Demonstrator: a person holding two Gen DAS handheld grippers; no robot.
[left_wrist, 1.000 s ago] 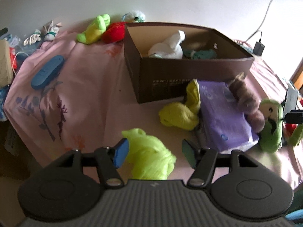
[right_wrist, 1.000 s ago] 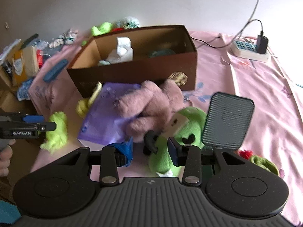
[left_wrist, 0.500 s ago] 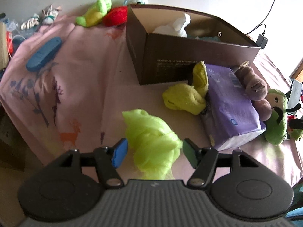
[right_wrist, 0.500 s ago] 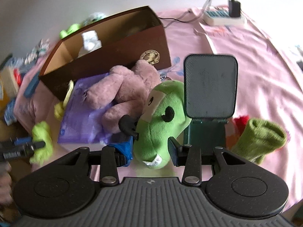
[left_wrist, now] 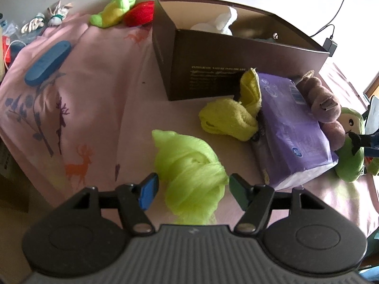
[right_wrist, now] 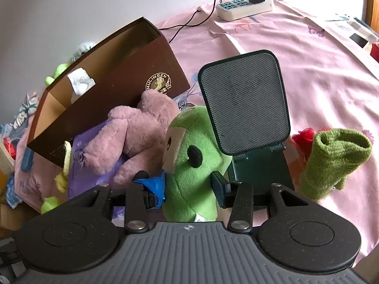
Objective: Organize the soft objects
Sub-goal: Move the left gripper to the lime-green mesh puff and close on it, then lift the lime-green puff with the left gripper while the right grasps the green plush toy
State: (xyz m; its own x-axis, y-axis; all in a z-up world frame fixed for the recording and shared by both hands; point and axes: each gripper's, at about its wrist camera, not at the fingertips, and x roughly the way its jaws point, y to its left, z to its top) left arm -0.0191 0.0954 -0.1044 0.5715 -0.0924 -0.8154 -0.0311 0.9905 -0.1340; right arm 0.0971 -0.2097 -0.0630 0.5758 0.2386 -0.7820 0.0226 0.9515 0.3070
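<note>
Two hand-held grippers over a pink bedsheet (left_wrist: 99, 99). Left hand-held gripper (left_wrist: 193, 189) stands spread around a lime yarn bundle (left_wrist: 189, 175) near the bed's front edge, pads beside it with small gaps, not pressing. Right hand-held gripper (right_wrist: 189, 188) straddles a green plush toy (right_wrist: 191, 165), jaws opening, blue pad just beside its flank. Pink plush bear (right_wrist: 132, 139) lies on a purple tissue pack (left_wrist: 293, 137), against the brown box (left_wrist: 213, 71). Yellow fuzzy sock (left_wrist: 227, 118) sits just left of the pack. Green knit sock (right_wrist: 331, 161) beside a dark phone stand (right_wrist: 246, 108).
</note>
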